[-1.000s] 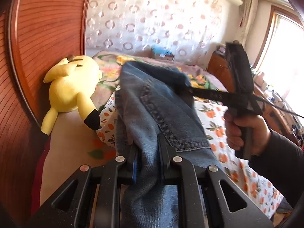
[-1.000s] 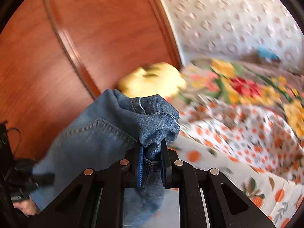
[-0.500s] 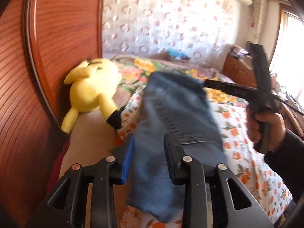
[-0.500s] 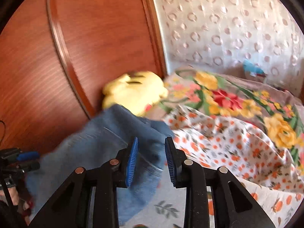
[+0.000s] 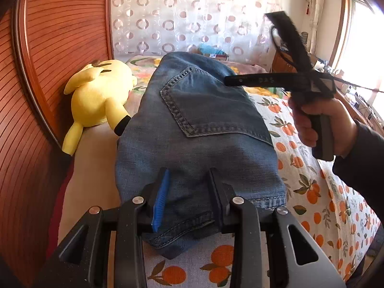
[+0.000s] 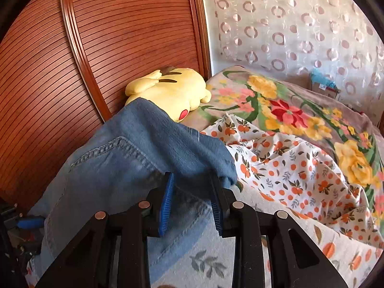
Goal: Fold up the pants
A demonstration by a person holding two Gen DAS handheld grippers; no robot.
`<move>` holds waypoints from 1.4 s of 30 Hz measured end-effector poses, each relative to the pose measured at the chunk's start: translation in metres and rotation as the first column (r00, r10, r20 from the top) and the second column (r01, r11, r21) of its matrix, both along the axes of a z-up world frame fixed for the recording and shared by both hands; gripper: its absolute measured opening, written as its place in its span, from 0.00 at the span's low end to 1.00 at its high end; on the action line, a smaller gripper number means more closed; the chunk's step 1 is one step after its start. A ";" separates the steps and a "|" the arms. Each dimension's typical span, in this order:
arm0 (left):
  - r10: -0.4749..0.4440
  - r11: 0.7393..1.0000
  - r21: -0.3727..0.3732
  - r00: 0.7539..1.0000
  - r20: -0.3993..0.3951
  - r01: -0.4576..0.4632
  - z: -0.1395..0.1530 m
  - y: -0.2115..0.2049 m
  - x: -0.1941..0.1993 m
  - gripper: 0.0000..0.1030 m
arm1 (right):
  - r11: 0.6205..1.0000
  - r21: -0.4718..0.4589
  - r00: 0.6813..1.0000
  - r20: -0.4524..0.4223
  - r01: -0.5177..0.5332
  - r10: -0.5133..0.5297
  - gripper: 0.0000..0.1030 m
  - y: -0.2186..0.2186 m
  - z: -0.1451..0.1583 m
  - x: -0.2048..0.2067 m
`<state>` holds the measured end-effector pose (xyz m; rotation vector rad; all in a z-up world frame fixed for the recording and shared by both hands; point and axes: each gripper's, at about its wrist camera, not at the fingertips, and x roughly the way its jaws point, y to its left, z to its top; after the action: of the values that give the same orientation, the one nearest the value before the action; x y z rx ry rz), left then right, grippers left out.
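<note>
The left gripper (image 5: 188,192) stands partly open, its jaws just parted, the folded jeans (image 5: 192,129) lying loose under and ahead of them on the orange-print sheet (image 5: 312,192). The right gripper (image 6: 190,193) is likewise partly open, jaws just widened, gripping nothing, the jeans' edge right beneath and to its left. A yellow plush (image 5: 98,96) lies beyond the left gripper, left of the jeans, by the headboard (image 6: 120,48)

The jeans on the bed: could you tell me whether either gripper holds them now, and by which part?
Neither: left gripper and right gripper stand open over the jeans.
</note>
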<state>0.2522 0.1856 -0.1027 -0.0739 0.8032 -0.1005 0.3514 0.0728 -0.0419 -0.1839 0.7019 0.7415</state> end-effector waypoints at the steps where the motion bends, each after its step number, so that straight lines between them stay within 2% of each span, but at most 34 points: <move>1: 0.005 1.000 -0.015 1.000 0.008 -0.005 0.004 0.000 -0.001 0.36 | 1.000 0.005 1.000 0.004 -0.001 0.001 0.29 0.000 0.003 -0.004; 5: -0.006 0.998 -0.062 0.997 0.077 0.011 0.020 -0.006 -0.010 0.55 | 0.999 0.028 0.999 0.035 -0.032 0.031 0.29 -0.009 0.014 -0.033; 10: -0.019 1.000 0.003 0.996 0.091 0.018 0.024 -0.027 -0.005 0.55 | 0.999 0.036 0.998 0.046 -0.034 0.032 0.29 -0.030 0.012 -0.061; 15: -0.007 1.000 0.024 0.997 0.076 0.005 0.016 -0.034 0.004 0.55 | 0.999 0.034 0.999 0.045 -0.018 0.017 0.29 -0.049 0.014 -0.081; 20: 0.034 0.999 0.018 0.997 0.068 -0.036 0.006 -0.032 0.007 0.59 | 0.999 0.032 0.999 0.051 0.004 -0.006 0.29 -0.070 0.019 -0.108; 26: 0.067 0.996 0.048 0.995 0.075 -0.071 0.011 -0.042 0.003 0.59 | 0.998 0.042 0.998 0.036 0.044 -0.045 0.29 -0.096 0.018 -0.132; 32: 0.022 0.999 0.041 0.994 0.104 -0.026 0.024 -0.071 -0.011 0.59 | 0.994 0.067 0.995 0.035 0.087 -0.089 0.29 -0.132 0.022 -0.161; 34: 0.007 0.999 0.033 0.993 0.119 -0.011 0.029 -0.083 -0.016 0.63 | 0.991 0.071 0.993 0.035 0.110 -0.113 0.29 -0.144 0.024 -0.172; 36: -0.007 1.000 0.027 0.990 0.142 0.003 0.034 -0.095 -0.022 0.75 | 0.989 0.068 0.989 0.045 0.135 -0.138 0.29 -0.156 0.025 -0.183; 41: -0.055 0.998 0.040 0.984 0.170 0.049 0.045 -0.128 -0.033 0.78 | 0.978 0.069 0.978 0.059 0.197 -0.201 0.32 -0.188 0.030 -0.211; 42: -0.061 0.998 0.041 0.982 0.177 0.054 0.047 -0.134 -0.035 0.82 | 0.975 0.070 0.974 0.063 0.212 -0.216 0.34 -0.194 0.031 -0.216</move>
<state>0.2172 0.0517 -0.0561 -0.0077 0.6278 -0.1453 0.1355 -0.1212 -0.0113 -0.0751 0.6195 0.5472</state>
